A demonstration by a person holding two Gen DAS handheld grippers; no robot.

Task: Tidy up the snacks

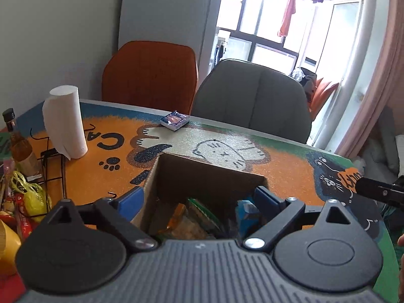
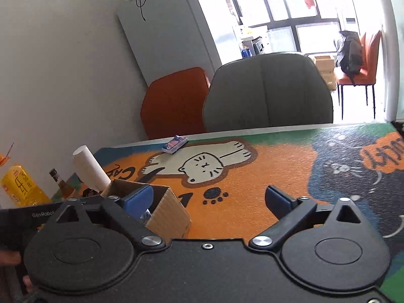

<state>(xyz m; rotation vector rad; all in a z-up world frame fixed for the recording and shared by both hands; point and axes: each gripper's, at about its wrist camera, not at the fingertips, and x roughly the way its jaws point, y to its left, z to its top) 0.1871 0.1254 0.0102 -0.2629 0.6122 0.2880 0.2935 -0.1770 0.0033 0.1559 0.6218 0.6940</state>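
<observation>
Left jaws spread astride cardboard box (image 1: 202,174), snacks (image 1: 188,218) inside

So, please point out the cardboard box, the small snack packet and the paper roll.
cardboard box (image 1: 202,174): left wrist view, inner back wall.
small snack packet (image 1: 174,120): left wrist view, top face.
paper roll (image 1: 64,123): left wrist view, side.

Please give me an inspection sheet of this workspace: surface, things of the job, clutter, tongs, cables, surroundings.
Surface: table mat with cat drawings, orange and green.
Job's things: open cardboard box holding snack packets; small blue packet alone near the far edge.
Clutter: paper roll, bottle, wire rack, yellow bag at the left side.
Tongs: left tongs open, straddling the box; right tongs open, holding nothing.
Cables: nothing seen.
Surroundings: orange chair, grey chair, bright window.
</observation>
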